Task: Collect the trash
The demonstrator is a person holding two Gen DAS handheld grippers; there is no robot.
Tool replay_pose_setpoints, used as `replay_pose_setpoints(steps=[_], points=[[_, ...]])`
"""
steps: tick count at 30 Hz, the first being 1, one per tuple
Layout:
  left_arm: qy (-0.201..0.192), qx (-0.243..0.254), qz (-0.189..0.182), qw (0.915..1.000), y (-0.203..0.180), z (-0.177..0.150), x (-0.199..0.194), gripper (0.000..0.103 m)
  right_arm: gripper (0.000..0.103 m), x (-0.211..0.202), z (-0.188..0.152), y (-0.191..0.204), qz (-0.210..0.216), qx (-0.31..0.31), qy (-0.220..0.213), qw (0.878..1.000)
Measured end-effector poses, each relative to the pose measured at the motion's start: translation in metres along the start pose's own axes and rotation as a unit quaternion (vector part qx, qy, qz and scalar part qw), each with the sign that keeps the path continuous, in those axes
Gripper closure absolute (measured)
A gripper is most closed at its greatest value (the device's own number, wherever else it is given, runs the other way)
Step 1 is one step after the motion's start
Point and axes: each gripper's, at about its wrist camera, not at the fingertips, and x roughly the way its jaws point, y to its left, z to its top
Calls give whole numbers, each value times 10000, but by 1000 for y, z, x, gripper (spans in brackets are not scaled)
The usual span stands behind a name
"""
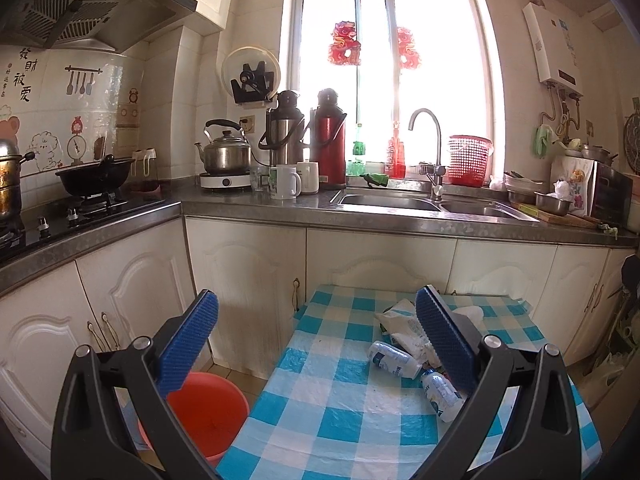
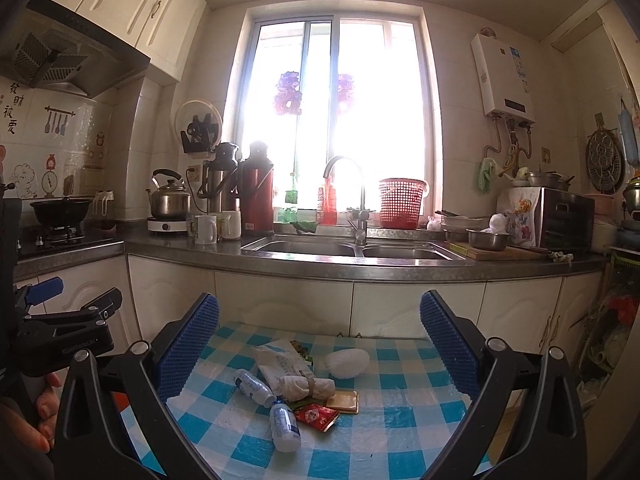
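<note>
The right wrist view shows the whole pile of trash on the small table (image 2: 400, 432) with the blue and white checked cloth. There are two small white bottles (image 2: 253, 386) lying on their sides, a crumpled white wrapper (image 2: 280, 362), a rolled white tissue bundle (image 2: 306, 387), a white foam net (image 2: 346, 363), a red sachet (image 2: 318, 416) and a flat yellow packet (image 2: 342, 402) just beside it. In the left wrist view the right-hand blue pad covers part of this pile, so only the bottles (image 1: 390, 354) and the wrapper (image 1: 400, 320) are seen there, and the red and yellow pieces are hidden.

The left wrist view alone shows an orange bucket (image 1: 208, 404) on the floor, just beside the table on its left side.

The left gripper (image 1: 316, 316) is wide apart and holds nothing. The right gripper (image 2: 319, 318) is also spread wide and empty, above the near part of the table. At the left edge of the right wrist view, a hand (image 2: 42, 412) holds the other tool.

Behind the table are white cabinet doors, a grey counter (image 2: 360, 266) with a double sink (image 2: 344, 248), a tall tap, a red basket (image 2: 400, 202), a kettle (image 2: 170, 200), two thermos flasks and white mugs. The bright window stands over the sink.
</note>
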Motion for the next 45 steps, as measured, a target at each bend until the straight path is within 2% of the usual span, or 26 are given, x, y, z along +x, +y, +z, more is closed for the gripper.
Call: replay_pose_setpoints(steps=[10,19,27,29,31,33,36,39,40,42,45], points=[[114,-80,25,9999,3,-4,11,4,4,5,-4,-5,90,25,60,9999],[352,-61,81,9993,-5,-17,35,4,4,41,-28,-15,283,177,723,9968],[926,124,28,9956,-17,-48,75,4,4,86,-64,-41,365,556,1457,9871],[1132,172,-170,9933,-18,-60,85,4,4,99,-78,-53,340,700,1710,9822],[1383,127,-659,9881,-19,-73,94,4,4,111,-92,-67,265,782,1933,9777],[1664,15,-1134,9795,-22,-88,102,4,4,125,-108,-79,167,859,2196,9717],[1967,86,-1571,9678,-35,-107,113,4,4,149,-133,-98,217,1247,2680,9551],[2261,68,-2026,9528,-50,-122,123,4,5,170,-156,-107,514,1685,3054,9358],[2315,97,-2146,9488,-55,-124,127,4,5,176,-160,-108,637,1765,3131,9310],[2335,129,-2200,9471,-60,-121,137,4,5,187,-164,-106,786,1800,3228,9259],[2457,-220,-2225,9432,-53,-113,163,4,6,202,-161,-107,982,1915,3242,9212]])
